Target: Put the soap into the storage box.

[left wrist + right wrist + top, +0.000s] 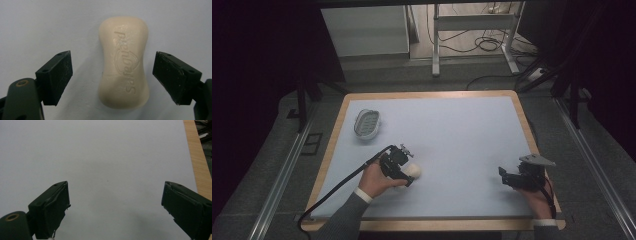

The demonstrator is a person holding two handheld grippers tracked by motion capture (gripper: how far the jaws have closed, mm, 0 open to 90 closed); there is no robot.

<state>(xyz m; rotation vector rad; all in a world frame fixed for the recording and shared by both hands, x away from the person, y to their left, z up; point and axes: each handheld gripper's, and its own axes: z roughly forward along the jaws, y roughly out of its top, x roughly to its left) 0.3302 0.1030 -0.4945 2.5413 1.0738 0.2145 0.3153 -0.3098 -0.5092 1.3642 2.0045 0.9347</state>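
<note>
Cream soap bar [123, 62], waisted in the middle, stamped "Safeguard", lying flat on the pale blue bench [462, 130]. Seen in the left gripper view lengthwise between the two black jaws, with a clear gap of bare bench on either side, touched by neither. In the high view, soap bar [415, 171] at the left-front part of the bench, partly hidden beneath the tool.

Left hand-held gripper [112, 77] released, jaws spread wide and straddling the bar. In the high view, left hand-held gripper [403, 167] held low over the bar in the left hand [376, 180], grey sleeve and white cuff behind it, black cable trailing off toward the front-left corner.

Right hand-held gripper [116, 207] likewise released, jaws wide apart over bare bench, nothing between them; wooden edge of the bench at the upper right of that view. In the high view, right hand-held gripper [508, 177] near the front-right part of the bench, well apart from the soap, grey three-cornered plate on top, held in the right hand [537, 197].

Grey oval soap dish [367, 123] resting toward the far-left part of the bench, well apart from the bar and from both tools.
</note>
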